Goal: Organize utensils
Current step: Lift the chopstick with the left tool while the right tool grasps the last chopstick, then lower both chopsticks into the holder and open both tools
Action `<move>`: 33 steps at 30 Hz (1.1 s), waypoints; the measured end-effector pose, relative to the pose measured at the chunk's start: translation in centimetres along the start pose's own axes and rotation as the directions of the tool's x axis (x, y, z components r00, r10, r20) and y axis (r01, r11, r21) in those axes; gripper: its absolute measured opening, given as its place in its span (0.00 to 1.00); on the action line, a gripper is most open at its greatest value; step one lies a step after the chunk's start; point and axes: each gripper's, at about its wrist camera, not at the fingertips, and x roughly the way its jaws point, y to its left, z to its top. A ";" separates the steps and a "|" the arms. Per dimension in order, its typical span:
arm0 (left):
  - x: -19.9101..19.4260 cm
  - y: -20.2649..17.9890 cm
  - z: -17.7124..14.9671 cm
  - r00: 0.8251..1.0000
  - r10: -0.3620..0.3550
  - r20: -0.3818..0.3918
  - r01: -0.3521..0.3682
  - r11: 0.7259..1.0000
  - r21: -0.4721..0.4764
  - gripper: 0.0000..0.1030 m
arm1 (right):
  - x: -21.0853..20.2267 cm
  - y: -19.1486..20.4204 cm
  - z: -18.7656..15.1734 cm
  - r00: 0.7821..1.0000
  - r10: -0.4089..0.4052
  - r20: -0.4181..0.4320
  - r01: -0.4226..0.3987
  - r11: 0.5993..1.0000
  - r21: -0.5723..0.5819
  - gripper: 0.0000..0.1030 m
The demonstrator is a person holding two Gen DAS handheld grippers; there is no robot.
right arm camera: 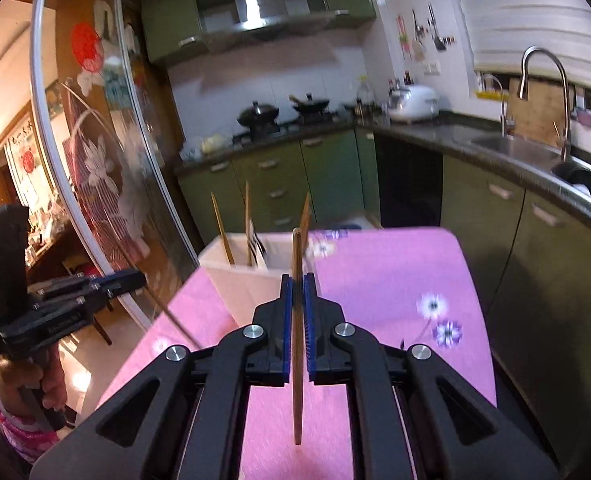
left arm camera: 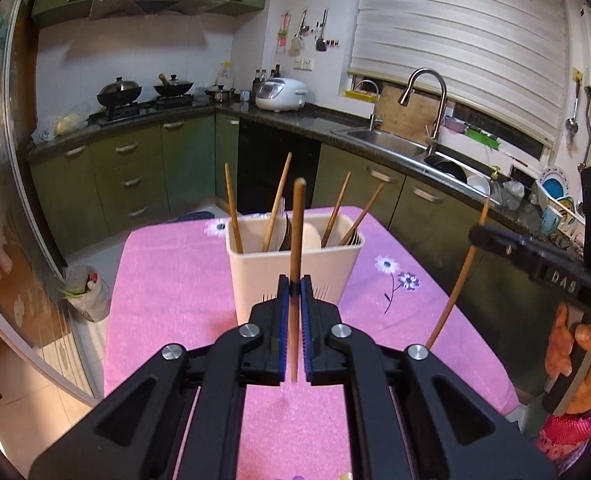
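You had each tool pinching one chopstick, the left tool (left arm camera: 294,286) its chopstick (left arm camera: 296,232) and the right tool (right arm camera: 297,286) another (right arm camera: 296,344), upright before the holder (left arm camera: 291,276) at twelve o'clock, where either could have struck the rim and slipped onto the surface (left arm camera: 167,280).

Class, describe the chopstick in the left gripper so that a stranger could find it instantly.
Start at the pink tablecloth and the cream utensil holder on it. In front of it, the left gripper clamps one wooden chopstick upright; the others lean inside the holder.
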 end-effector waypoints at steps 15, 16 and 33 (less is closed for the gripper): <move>-2.7 -0.1 7.3 0.992 -0.009 0.127 0.005 0.999 0.039 0.05 | -2.1 3.5 11.5 0.986 0.056 0.158 -0.046 0.997 -0.067 0.06; -2.8 0.0 7.8 0.990 -0.009 0.139 0.003 0.999 0.038 0.05 | -2.2 3.7 12.2 0.984 0.057 0.167 -0.046 0.997 -0.070 0.06; 1.1 1.4 14.0 0.974 0.040 0.222 -0.048 0.998 0.033 0.05 | 4.5 4.2 18.0 0.978 0.005 0.207 0.008 0.998 -0.060 0.06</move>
